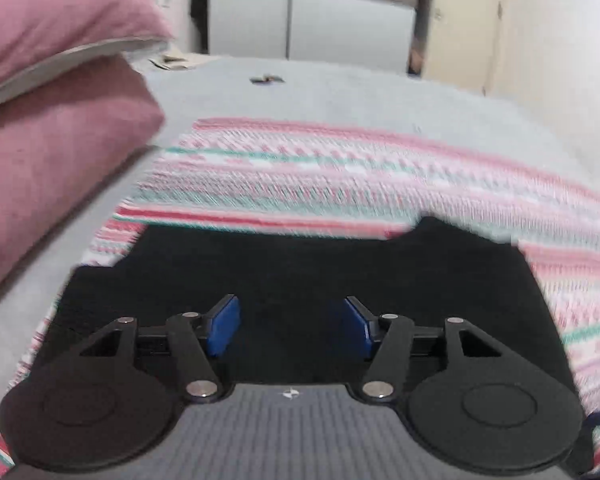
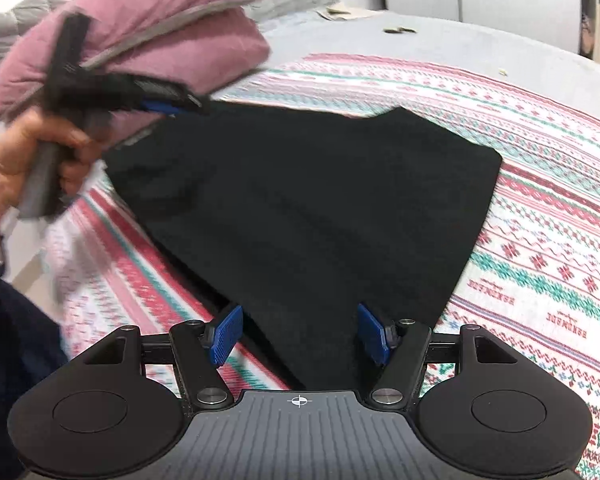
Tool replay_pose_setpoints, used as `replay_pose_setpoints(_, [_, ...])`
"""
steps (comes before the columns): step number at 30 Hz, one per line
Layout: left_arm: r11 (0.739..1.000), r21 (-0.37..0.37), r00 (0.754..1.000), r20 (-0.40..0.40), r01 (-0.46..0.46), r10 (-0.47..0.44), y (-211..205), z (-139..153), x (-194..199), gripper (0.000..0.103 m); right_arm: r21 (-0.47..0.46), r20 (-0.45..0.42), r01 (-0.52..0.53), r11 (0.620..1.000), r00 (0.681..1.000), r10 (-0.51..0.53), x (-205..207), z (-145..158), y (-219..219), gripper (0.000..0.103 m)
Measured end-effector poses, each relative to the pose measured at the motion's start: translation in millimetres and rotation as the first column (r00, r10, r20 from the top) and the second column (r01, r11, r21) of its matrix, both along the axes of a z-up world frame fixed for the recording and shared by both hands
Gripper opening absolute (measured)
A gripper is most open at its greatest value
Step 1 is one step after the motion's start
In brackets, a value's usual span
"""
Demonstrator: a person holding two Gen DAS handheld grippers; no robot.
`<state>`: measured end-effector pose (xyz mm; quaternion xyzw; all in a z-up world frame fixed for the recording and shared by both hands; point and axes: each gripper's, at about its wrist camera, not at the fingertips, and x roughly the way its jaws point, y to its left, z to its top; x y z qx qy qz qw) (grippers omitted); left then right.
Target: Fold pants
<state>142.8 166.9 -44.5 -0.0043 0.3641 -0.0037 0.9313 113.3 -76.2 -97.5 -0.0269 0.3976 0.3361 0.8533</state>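
Observation:
Black pants lie folded into a flat, roughly square shape on a striped pink, white and green blanket. My left gripper hovers over their near part, open, with only the flat cloth below showing between its blue pads. In the right wrist view the left gripper appears blurred at the pants' far left corner, held by a hand. My right gripper stands open above the pants' near corner, its pads apart and gripping nothing.
Folded pink bedding is stacked at the left, close to the pants' left edge. The grey bed sheet stretches beyond the blanket, with a small dark object on it. A wardrobe stands behind.

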Motion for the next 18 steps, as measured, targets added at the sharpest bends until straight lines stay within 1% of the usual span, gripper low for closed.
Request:
replay_pose_setpoints(2, [0.999,0.034,0.999,-0.037,0.001,0.0,-9,-12,3,0.081,0.092,0.014,0.005,0.996,1.0,-0.006,0,11,-9,0.064])
replay_pose_setpoints(4, [0.999,0.05,0.997,-0.076,-0.003,0.007,-13,-24,5,0.081,0.175,0.016,0.057,0.983,0.998,-0.061,6,16,-21,0.063])
replay_pose_setpoints(6, [0.998,0.064,0.994,-0.107,-0.018,0.024,-13,-33,7,0.081,0.191,0.018,0.116,0.975,0.992,-0.121,14,12,-26,0.063])
replay_pose_setpoints(7, [0.997,0.073,0.992,-0.119,-0.024,0.032,-13,-37,8,0.081,0.179,0.006,0.146,0.973,0.989,-0.15,19,6,-27,0.062])
replay_pose_setpoints(8, [0.996,0.08,0.992,-0.124,-0.026,0.036,-12,-41,10,0.081,0.163,-0.016,0.174,0.971,0.985,-0.174,24,-1,-27,0.056])
replay_pose_setpoints(9, [0.996,0.087,0.991,-0.128,-0.027,0.038,-12,-44,10,0.081,0.143,-0.041,0.195,0.97,0.981,-0.191,29,-9,-27,0.045])
replay_pose_setpoints(12, [0.995,0.088,0.99,-0.131,-0.037,0.049,-12,-44,11,0.081,0.044,-0.128,0.229,0.973,0.967,-0.221,39,-36,-22,0.029])
replay_pose_setpoints(13, [0.995,0.089,0.99,-0.131,-0.038,0.05,-12,-45,11,0.081,0.024,-0.132,0.229,0.973,0.966,-0.224,38,-41,-20,0.027])
replay_pose_setpoints(14, [0.995,0.091,0.99,-0.132,-0.04,0.052,-12,-45,11,0.081,0.014,-0.113,0.221,0.975,0.969,-0.218,35,-41,-19,0.026])
replay_pose_setpoints(18, [0.995,0.087,0.99,-0.132,-0.046,0.057,-11,-46,11,0.081,-0.058,-0.1,0.183,0.981,0.977,-0.188,23,-36,-10,0.026])
